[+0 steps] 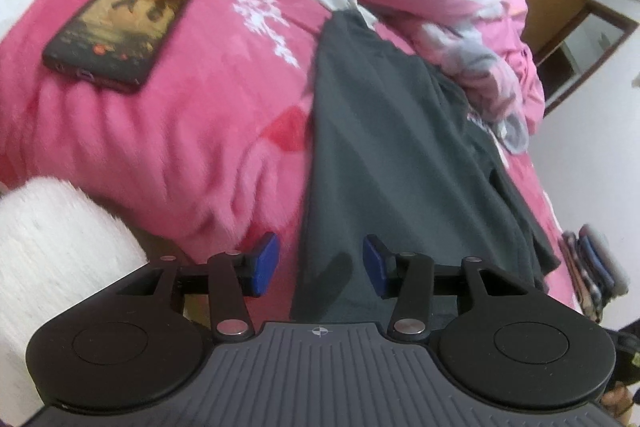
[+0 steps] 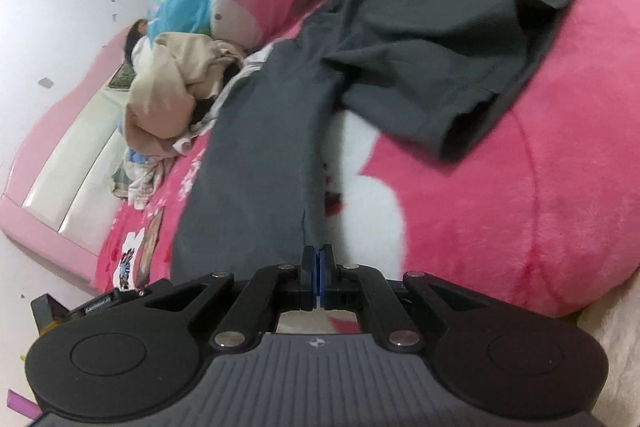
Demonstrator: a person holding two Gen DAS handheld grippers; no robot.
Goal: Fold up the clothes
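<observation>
So far, your dark grey garment (image 1: pixel 384 147) lies lengthwise on the pink bed (image 1: pixel 168 131), partly folded: one long side looks doubled over the body, while in the right wrist view a sleeve (image 2: pixel 460 107) sticks out to the right, loose and open. Your left gripper (image 1: pixel 320 265) hovers over the near hem with its jaws spread and nothing between them. Your right gripper (image 2: pixel 318 267) has its jaws closed at the near edge of the cloth, seemingly pinching it. Tucking that sleeve and folding crosswise look undone.
</observation>
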